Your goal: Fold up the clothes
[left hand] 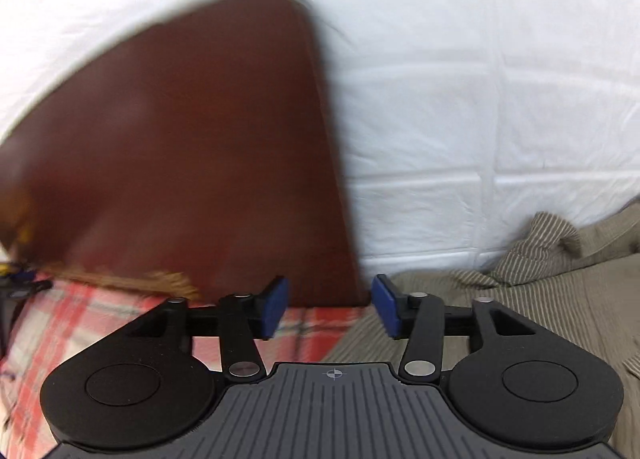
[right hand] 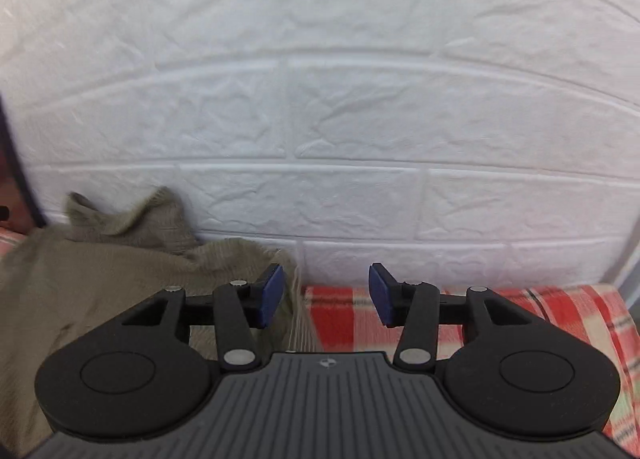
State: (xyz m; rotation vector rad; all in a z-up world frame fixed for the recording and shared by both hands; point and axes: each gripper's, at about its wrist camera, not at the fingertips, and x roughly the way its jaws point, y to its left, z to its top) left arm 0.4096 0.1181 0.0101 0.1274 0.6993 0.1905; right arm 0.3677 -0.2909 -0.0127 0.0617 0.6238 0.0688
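against the white brick-pattern wall [right hand: 340, 119], at the back edge of the red plaid blanket [right hand: 500, 319], lies the rumpled olive ribbed garment [left hand: 520, 299]. left claw [left hand: 330, 309] and right claw [right hand: 326, 297] both gape wide, holding nothing. risk: soft knit bunches or slips if pinched on one layer. smooth brown board [left hand: 180, 159] stands left.

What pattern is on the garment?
Olive with fine pale stripes, clearest in the left wrist view.
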